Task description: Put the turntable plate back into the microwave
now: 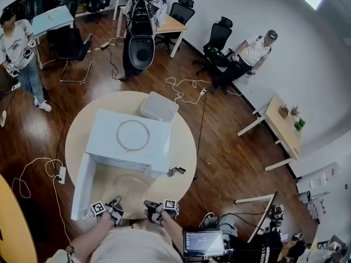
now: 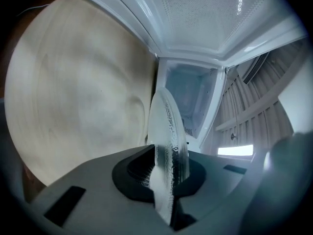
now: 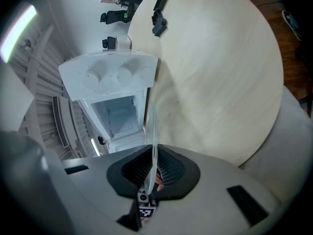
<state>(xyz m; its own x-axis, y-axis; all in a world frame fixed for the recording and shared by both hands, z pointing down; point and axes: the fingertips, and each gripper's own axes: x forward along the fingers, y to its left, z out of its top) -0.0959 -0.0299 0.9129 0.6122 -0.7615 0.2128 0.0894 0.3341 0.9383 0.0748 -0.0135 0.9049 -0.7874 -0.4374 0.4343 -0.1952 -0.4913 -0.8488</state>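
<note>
Our left gripper [image 1: 115, 205] and right gripper [image 1: 151, 206] pinch the near rim of the turntable plate [image 1: 129, 183]. It lies roughly flat and faces the open microwave [image 1: 127, 139] on the round table [image 1: 182, 142], with wooden floor [image 1: 230, 158] around.

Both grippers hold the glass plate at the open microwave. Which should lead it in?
Right, I'd say: both the right gripper and left gripper are shut on the plate, but the open door stands beside the left, while the right looks straight into the cavity.
</note>
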